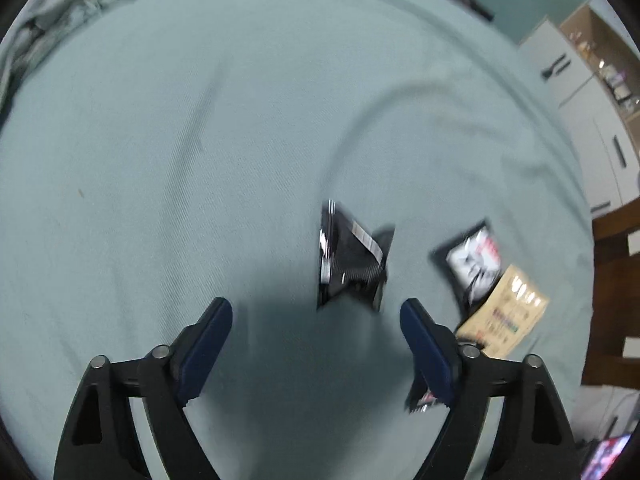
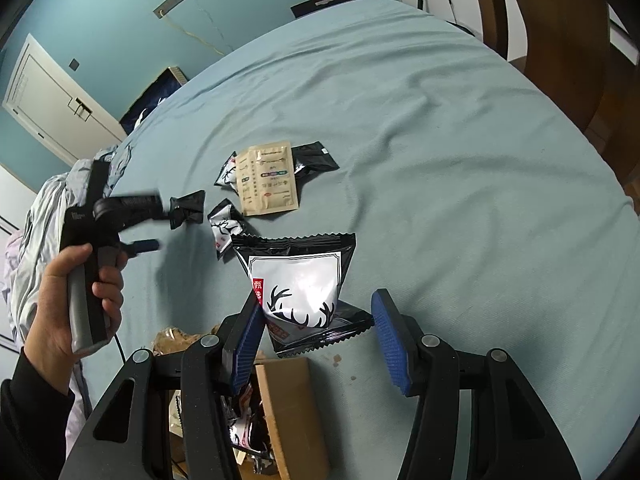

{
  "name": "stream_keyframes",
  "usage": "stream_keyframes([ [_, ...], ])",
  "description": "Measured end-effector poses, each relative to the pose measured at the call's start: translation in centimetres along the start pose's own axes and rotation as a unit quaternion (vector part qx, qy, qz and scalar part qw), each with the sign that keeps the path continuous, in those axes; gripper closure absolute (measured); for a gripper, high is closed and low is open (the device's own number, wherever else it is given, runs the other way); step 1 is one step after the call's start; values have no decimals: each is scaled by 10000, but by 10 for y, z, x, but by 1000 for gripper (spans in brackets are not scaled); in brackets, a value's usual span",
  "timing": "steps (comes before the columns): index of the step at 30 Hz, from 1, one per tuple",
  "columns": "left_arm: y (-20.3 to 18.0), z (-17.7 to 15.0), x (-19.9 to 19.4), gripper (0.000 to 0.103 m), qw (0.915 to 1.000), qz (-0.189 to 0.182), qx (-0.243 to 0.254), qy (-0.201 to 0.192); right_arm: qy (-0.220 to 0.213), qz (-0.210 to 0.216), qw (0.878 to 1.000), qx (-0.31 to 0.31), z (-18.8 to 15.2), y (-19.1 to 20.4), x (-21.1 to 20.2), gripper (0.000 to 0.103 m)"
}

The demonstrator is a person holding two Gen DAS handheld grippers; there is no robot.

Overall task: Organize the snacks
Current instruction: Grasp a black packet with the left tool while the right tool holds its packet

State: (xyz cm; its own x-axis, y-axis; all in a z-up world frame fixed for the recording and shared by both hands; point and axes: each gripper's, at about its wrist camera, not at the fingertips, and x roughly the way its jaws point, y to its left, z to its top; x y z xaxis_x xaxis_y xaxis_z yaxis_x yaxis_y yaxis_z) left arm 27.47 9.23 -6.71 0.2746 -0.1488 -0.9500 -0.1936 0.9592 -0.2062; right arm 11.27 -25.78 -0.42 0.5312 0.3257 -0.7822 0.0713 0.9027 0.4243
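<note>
1. A wide bed with a pale blue-green woven sheet fills both views; the cloth is soft, with long shallow wrinkles. Behind it stands a blue wall with a white door.
2. The left gripper points down at the sheet. Its jaws stand wide apart and grasp nothing. A small black packet lies ahead of them, blurred, with a shiny foil edge.
3. In the right wrist view a hand in a dark sleeve holds the handle of that gripper, near a rumpled blanket at the bed's left side.
4. The right gripper has ribbed blue pads. A large white pouch with black serrated ends and an antler drawing is between the jaws. The left pad touches it; I cannot tell if the right pad does.
5. Beyond lie a flat beige sachet, a black sachet partly under it, and small black-and-white packets.
6. Below the right gripper an open cardboard box is half hidden; its content is hard to read.
7. The right half of the sheet is free, up to a brown wooden frame.
</note>
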Motion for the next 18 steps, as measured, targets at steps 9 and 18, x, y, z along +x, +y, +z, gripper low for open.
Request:
stream_keyframes([
  [9, -39, 20, 25, 16, 9975, 545, 452, 75, 156, -54, 9999, 35, 5, -4, 13, 50],
  [18, -53, 10, 41, 67, 9904, 710, 1170, -171, 225, 27, 9997, 108, 8, -6, 19, 50],
])
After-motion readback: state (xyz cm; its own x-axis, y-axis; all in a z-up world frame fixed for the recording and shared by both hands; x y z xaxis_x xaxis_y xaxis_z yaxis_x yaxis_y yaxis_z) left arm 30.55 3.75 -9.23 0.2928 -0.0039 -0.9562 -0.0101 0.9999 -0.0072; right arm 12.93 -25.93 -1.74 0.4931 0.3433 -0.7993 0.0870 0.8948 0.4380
